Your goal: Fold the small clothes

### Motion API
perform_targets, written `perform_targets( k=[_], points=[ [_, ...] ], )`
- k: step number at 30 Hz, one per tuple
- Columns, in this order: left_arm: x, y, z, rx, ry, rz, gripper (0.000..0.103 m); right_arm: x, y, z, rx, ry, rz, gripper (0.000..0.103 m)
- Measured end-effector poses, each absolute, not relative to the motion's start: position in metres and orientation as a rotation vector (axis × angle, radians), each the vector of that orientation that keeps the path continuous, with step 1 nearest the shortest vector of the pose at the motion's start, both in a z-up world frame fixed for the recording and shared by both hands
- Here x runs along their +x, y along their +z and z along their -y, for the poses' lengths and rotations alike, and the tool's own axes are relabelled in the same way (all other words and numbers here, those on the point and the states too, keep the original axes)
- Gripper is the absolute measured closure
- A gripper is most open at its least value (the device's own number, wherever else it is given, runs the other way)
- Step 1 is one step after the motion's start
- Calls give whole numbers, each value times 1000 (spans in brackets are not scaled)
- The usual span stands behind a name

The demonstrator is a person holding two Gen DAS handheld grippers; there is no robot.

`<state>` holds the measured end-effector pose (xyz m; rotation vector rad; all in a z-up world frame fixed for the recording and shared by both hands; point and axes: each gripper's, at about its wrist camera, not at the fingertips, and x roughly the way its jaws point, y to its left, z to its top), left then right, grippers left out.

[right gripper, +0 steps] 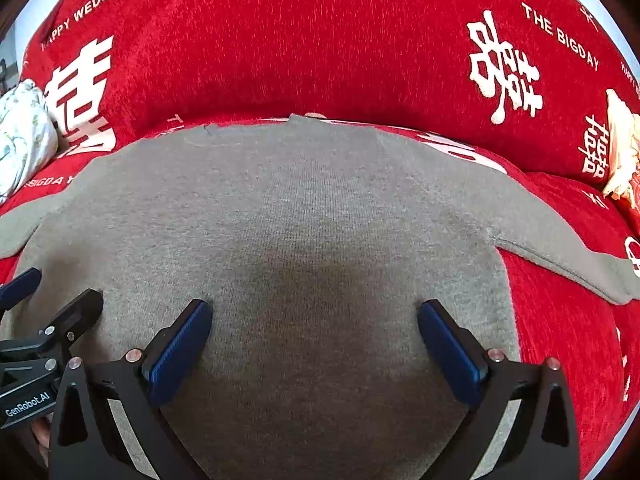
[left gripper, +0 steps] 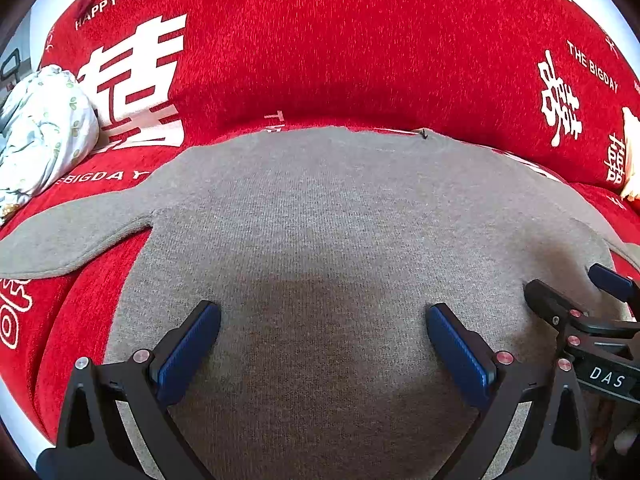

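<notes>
A grey sweater (left gripper: 320, 220) is spread flat beneath both grippers' (left gripper: 322, 320) (right gripper: 314, 316) parted fingers, its hem cut off.

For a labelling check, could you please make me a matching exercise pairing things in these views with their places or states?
Things:
1. grey knitted sweater
2. white floral cloth bundle
3. left gripper
4. cream fabric item

States or places:
A. far right, against the backrest
B. spread flat on the red sofa cover
C. open above the sweater
D. far left on the seat

Pairs: 1-B, 2-D, 3-C, 4-A
</notes>
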<state>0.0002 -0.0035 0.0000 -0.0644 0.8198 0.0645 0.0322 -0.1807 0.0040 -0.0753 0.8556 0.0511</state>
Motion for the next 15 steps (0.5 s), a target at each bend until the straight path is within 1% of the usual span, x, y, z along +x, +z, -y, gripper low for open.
perform_targets(
  k=[15],
  points=[
    [2,1,4,-61,68,-825,0,34,4,179,-76,60,-847,0]
  ],
)
